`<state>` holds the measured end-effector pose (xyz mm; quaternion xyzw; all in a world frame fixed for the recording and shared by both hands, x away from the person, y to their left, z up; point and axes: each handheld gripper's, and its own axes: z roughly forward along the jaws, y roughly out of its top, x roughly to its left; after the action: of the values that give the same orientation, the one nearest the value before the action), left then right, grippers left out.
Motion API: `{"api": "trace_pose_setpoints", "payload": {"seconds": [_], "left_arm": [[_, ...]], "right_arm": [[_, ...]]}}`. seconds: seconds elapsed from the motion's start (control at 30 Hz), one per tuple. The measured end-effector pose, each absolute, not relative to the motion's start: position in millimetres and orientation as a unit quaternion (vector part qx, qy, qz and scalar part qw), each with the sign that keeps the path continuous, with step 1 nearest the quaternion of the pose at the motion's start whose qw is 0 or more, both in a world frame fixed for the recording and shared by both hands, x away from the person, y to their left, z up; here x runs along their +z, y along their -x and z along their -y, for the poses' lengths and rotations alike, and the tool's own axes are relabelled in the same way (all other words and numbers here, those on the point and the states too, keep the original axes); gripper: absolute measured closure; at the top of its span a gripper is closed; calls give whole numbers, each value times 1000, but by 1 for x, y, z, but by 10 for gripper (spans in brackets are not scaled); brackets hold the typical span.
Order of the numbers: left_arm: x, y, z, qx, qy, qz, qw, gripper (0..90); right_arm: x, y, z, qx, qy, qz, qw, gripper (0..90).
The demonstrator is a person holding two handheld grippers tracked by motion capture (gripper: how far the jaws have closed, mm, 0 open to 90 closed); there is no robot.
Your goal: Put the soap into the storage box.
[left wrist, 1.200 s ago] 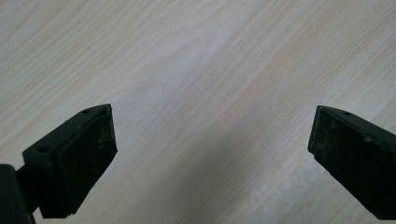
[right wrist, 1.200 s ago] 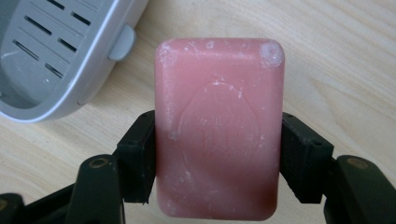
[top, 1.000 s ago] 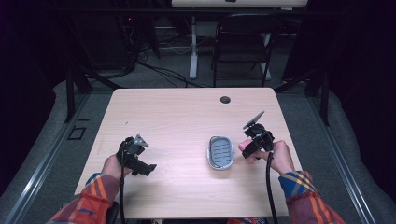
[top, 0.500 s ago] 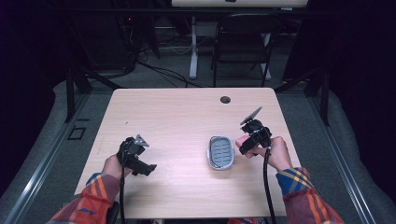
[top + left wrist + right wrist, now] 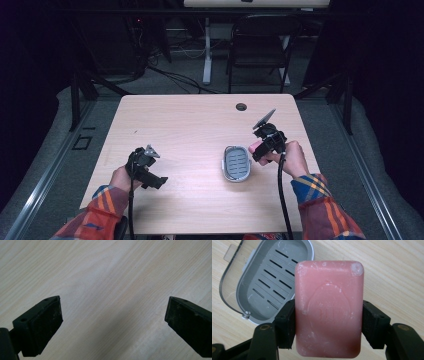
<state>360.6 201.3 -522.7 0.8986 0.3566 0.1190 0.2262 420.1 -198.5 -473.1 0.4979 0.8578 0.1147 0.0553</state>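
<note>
A pink bar of soap [image 5: 329, 308] is clamped between the two black jaws of my right gripper [image 5: 329, 325], which is shut on its long sides. In the high view that gripper [image 5: 259, 148] hovers just right of a grey slotted soap dish [image 5: 236, 163] lying open on the wooden table [image 5: 190, 125]; the pink soap [image 5: 254, 147] peeks out at its tip. The soap dish [image 5: 265, 280] lies below and left of the soap, its clear lid hinged outward. My left gripper [image 5: 150, 177] rests near the table's front left, jaws wide apart over bare wood [image 5: 112, 290].
A dark round cable hole [image 5: 241, 106] sits near the table's far edge. Beyond the table stand a black chair [image 5: 260, 45] and a white desk leg [image 5: 207, 50] with cables on the floor.
My right gripper, with the soap in it, has risen a little and shifted left toward the soap dish. The left gripper has stayed where it was.
</note>
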Motion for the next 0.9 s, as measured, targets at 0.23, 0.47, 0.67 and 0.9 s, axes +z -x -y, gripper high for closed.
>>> {"api": "trace_pose_setpoints", "payload": {"seconds": [0.23,0.47,0.67,0.9], "left_arm": [[-523,-361,-201,118,-899,-357,227,13],[-523,-360,-200,118,-900,-353,225,13],[-523,-360,-200,119,-900,-354,225,13],[-523,-360,-199,116,-901,-351,225,13]], "right_arm": [[-467,-424,186,105,-490,-864,53,369],[-466,-426,177,105,-485,-867,50,369],[-466,-429,166,94,-481,-870,43,369],[-468,-431,158,85,-482,-871,42,368]]}}
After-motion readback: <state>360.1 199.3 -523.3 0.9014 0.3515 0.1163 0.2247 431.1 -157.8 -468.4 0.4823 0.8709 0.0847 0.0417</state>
